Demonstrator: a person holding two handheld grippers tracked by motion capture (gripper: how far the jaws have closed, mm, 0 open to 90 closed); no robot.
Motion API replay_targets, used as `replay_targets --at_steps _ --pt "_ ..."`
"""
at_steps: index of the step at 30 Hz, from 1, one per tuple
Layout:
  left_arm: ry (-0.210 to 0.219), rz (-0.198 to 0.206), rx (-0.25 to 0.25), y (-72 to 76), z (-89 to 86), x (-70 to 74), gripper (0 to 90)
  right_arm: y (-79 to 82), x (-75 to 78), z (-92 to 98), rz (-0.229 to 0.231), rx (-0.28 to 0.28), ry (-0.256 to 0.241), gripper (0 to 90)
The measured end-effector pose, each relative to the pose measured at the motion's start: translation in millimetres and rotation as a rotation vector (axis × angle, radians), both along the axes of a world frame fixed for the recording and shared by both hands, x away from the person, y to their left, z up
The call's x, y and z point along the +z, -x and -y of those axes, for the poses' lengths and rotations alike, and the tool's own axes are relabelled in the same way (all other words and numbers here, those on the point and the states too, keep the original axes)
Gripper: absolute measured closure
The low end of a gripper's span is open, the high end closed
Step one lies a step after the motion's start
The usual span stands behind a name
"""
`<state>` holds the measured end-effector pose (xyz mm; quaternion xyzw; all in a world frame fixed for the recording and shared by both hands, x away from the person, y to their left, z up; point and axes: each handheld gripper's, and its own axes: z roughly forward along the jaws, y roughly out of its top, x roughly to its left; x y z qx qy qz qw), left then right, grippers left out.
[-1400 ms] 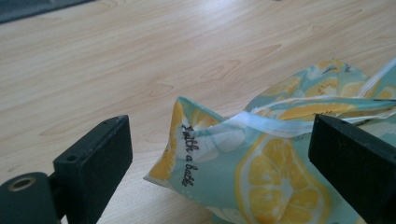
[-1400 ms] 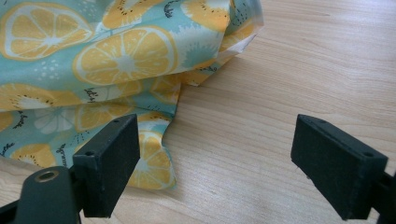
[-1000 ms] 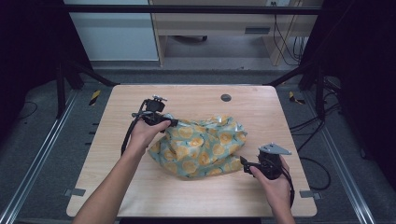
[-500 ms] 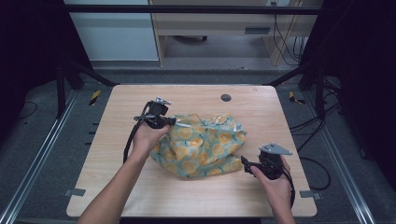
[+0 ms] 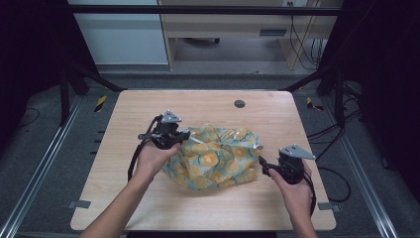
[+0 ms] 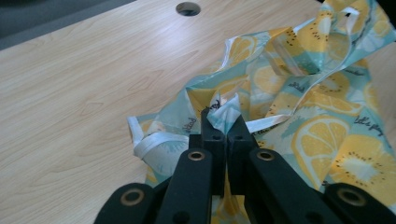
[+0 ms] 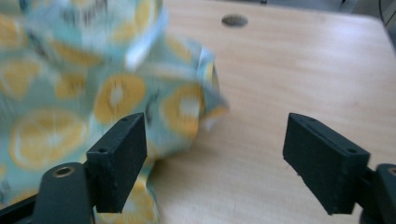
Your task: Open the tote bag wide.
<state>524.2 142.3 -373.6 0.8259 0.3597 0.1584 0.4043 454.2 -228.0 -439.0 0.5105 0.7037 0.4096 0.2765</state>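
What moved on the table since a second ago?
The left gripper, shut on the lemon-print cloth, pulled its pinched edge a little away from the person, dragging that side along. The right gripper stayed open beside the cloth's other end, and the table looks the same.

Thin, slightly glossy printed fabric bag (image 5: 214, 157); smooth pale wood-grain table (image 5: 208, 106); matt black plastic tool (image 6: 223, 135)

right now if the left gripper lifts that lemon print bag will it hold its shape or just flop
Probably flop: the bag lies crumpled in soft folds on the table, so it looks like thin cloth. The left gripper pinches just a small tuft, so the rest would likely hang and drag. It seems light and empty, though its inside is hidden.
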Motion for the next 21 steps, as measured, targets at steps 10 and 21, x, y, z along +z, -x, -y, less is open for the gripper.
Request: replay_targets --at_steps 10,21 --pt "-0.042 0.078 -0.088 44.9 -7.4 -1.6 89.4 -11.9 45.3 4.1 0.087 0.047 -0.025 40.0" --pt "-0.019 0.095 -0.154 78.2 -19.5 -13.4 89.5 -46.1 58.7 -6.7 0.066 0.133 0.014 50.3"
